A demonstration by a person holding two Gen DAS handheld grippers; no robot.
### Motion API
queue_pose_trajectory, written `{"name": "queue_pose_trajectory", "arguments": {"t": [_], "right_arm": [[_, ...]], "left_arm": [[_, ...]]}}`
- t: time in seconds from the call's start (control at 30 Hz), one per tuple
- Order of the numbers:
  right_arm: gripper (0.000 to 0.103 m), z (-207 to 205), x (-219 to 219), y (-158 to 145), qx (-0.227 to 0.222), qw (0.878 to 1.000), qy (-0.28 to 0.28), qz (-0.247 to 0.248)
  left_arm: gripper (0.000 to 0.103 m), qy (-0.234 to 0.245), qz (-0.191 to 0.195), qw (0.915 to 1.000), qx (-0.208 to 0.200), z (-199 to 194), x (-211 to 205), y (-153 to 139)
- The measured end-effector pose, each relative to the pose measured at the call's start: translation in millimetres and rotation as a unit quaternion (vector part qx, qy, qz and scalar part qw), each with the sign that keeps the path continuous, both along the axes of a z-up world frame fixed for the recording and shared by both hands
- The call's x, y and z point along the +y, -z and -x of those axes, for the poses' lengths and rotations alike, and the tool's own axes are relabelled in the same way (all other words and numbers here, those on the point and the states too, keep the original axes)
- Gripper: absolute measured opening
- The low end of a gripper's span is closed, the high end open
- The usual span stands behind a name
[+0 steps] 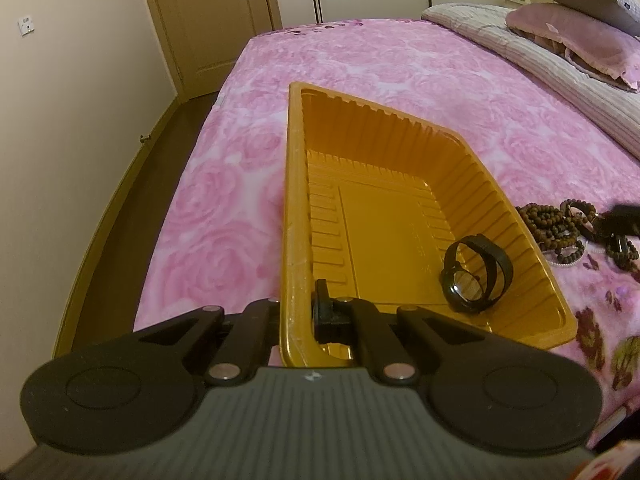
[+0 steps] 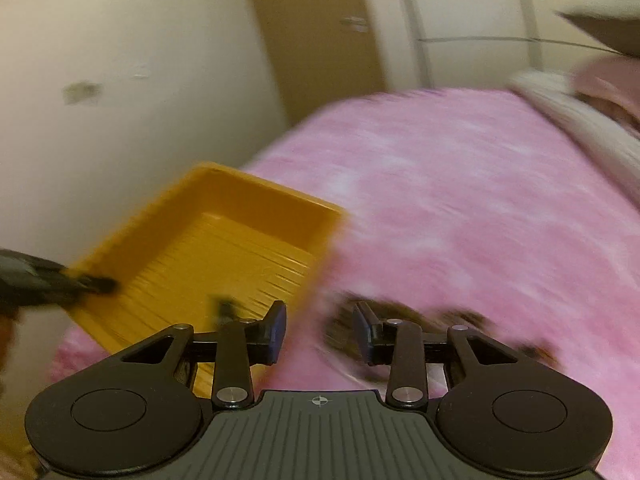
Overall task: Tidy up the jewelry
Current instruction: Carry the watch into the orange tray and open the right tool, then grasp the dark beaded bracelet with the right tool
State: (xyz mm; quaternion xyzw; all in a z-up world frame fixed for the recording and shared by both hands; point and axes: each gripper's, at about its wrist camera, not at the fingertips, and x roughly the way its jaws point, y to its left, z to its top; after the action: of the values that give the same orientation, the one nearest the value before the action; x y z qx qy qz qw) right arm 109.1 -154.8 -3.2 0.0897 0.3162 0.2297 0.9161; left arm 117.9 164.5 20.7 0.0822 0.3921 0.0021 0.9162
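A yellow plastic tray (image 1: 296, 184) lies on the pink bed. My left gripper (image 1: 298, 312) is shut on the tray's near left rim. A black wristwatch (image 1: 476, 280) lies inside the tray at its near right. A heap of brown bead bracelets (image 1: 560, 228) lies on the bed right of the tray. In the blurred right wrist view, my right gripper (image 2: 320, 328) is open and empty above the bed, with the beads (image 2: 400, 320) just beyond its fingers and the tray (image 2: 224, 248) to its left. The left gripper (image 2: 48, 280) shows at the tray's left rim.
The pink floral blanket (image 1: 400, 72) covers the bed. Pillows and a folded quilt (image 1: 560, 40) lie at the far right. The bed's left edge drops to a dark floor (image 1: 132, 184) beside a wall and a door (image 1: 216, 20).
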Motion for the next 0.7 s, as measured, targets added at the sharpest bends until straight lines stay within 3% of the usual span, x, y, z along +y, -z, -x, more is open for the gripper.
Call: {"name": "queue_pose_trajectory", "arguments": {"t": [0.17, 0.3, 0.53, 0.7], "right_arm": [[0.038, 19, -57, 31, 0.054, 0.993, 0.101, 0.025], [0.038, 22, -79, 40, 0.069, 0.988, 0.132, 0.023], [0.038, 17, -58, 49, 0.026, 0.991, 0.082, 0.1], [0.038, 25, -34, 58, -0.022, 0.979, 0.008, 0.205]], "left_arm": [[0.002, 0.001, -0.001, 1.0, -0.002, 0, -1, 0], [0.002, 0.0, -0.003, 1.0, -0.002, 0, -1, 0], [0.002, -0.002, -0.008, 1.0, 0.0, 1, -4, -2], [0.002, -0.003, -0.008, 1.0, 0.0, 0, -5, -2]]}}
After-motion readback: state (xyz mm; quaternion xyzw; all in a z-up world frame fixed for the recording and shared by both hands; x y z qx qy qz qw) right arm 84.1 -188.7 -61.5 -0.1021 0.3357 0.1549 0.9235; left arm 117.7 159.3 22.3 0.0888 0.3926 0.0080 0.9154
